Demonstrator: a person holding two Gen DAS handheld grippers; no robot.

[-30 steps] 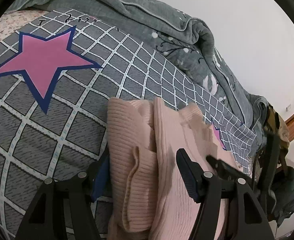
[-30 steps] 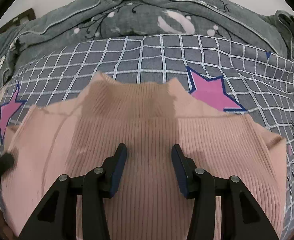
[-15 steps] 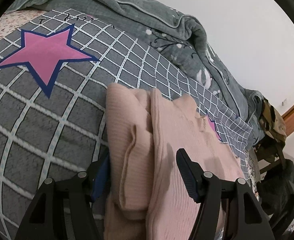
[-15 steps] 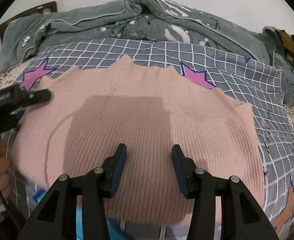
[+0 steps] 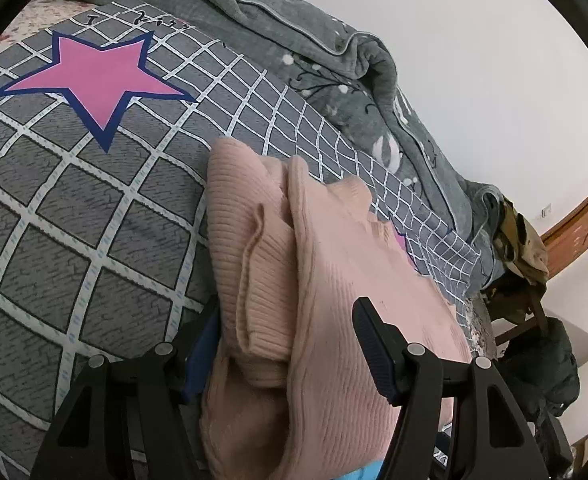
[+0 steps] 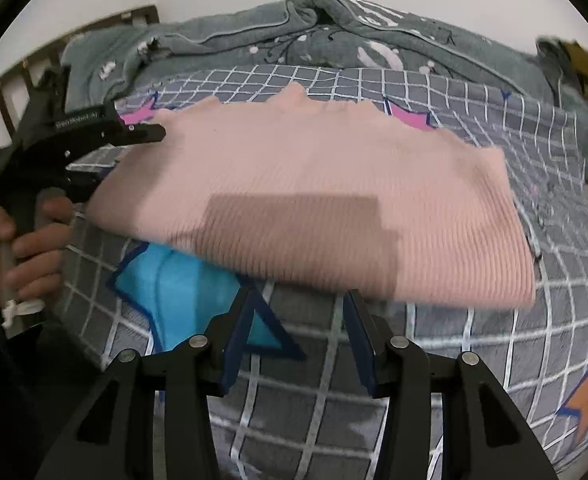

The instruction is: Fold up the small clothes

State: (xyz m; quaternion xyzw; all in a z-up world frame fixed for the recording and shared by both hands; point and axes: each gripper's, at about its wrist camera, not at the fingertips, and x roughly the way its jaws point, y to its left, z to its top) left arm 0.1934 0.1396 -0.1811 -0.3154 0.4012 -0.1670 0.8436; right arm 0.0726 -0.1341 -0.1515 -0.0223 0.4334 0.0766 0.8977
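The pink ribbed sweater (image 5: 334,288) lies on the bed's checked cover (image 5: 73,220), already folded into a rough rectangle with a sleeve doubled on top at its left end. It looks light, soft and stretchy, the sort of knit that sags and slides apart if lifted by one layer, so I'd pinch through all the layers at a folded edge or corner, not the loose sleeve. The left gripper (image 5: 285,352) sits at that left end with its fingers spread wide on either side of the folded bulk; whether the pads actually press the cloth I cannot tell. Further right, the right gripper (image 6: 298,340) hangs above bare cover just short of the sweater's near edge, its fingers partly apart and holding nothing. The left wrist view alone shows the sleeve fold, the stacked layers and a chair piled with clothes (image 5: 522,248) beyond the bed. The right wrist view alone shows the sweater's (image 6: 314,204) whole outline, somewhat blurred, the blue star (image 6: 181,296) partly under its near edge, and the hand (image 6: 25,248) holding the left gripper (image 6: 105,136).
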